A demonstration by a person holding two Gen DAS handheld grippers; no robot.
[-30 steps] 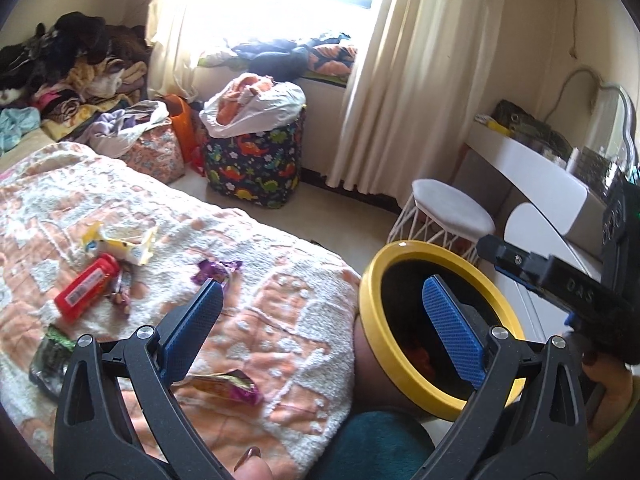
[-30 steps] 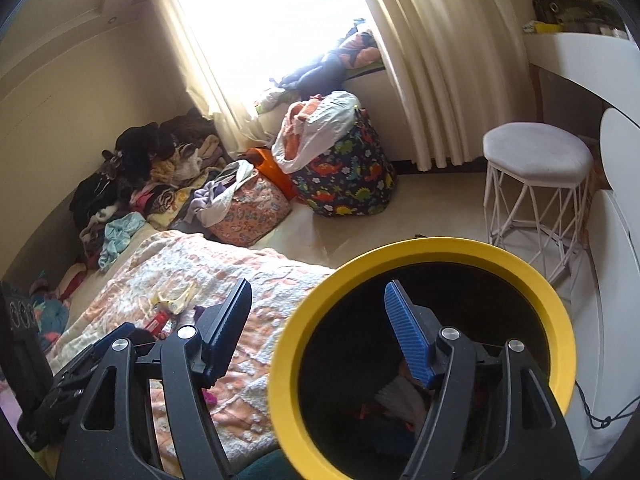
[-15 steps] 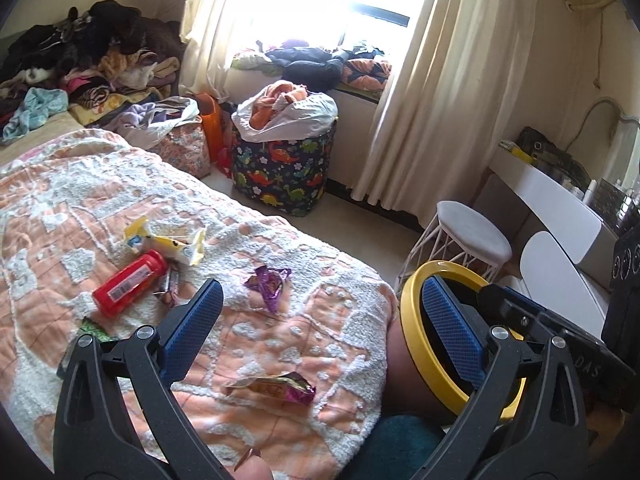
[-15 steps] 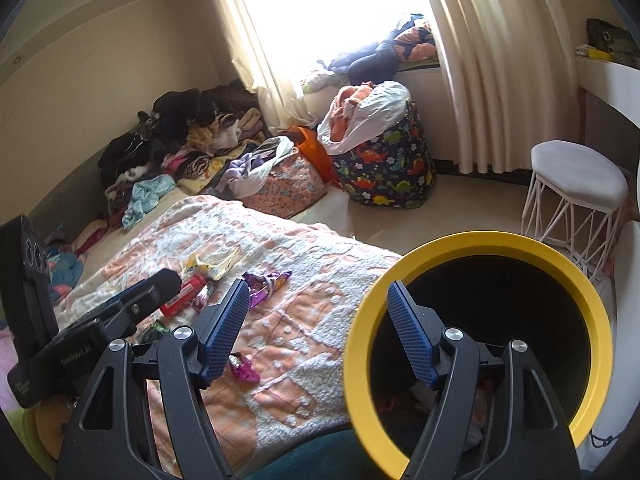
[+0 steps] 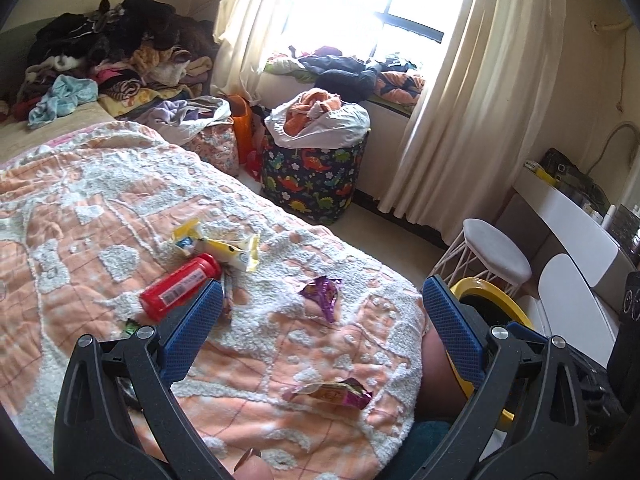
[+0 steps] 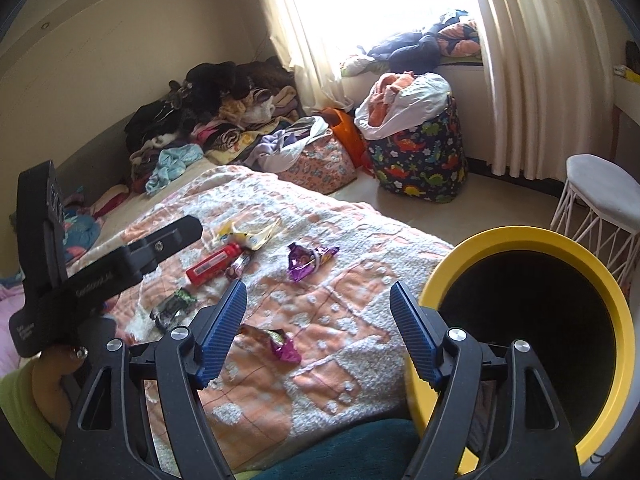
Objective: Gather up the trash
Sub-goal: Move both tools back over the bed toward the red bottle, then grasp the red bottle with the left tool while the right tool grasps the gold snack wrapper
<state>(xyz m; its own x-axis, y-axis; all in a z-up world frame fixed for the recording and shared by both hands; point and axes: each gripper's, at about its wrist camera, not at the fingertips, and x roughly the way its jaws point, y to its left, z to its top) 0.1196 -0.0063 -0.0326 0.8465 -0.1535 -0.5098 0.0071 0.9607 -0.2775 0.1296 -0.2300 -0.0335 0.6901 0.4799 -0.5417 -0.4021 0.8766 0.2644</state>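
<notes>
Both my left gripper [image 5: 320, 330] and right gripper [image 6: 318, 332] gape wide, holding nothing, above the bed [image 5: 100, 208]. Wrappers [image 5: 322, 294] and a red bottle [image 5: 180, 286] litter it; the yellow-rimmed bin [image 6: 600, 280] stands beside.

My left gripper [image 5: 322, 316] held forward, jaws spread wide, nothing between. My right gripper [image 6: 318, 312] likewise, jaws wide, nothing gripped.

My left wrist camera looked forward over the bedspread [image 5: 120, 216] toward the window, close above it. My right wrist camera faced likewise from further right, beside the yellow bin [image 6: 532, 240]. Both showed the red bottle [image 5: 180, 286] [image 6: 214, 264].
</notes>
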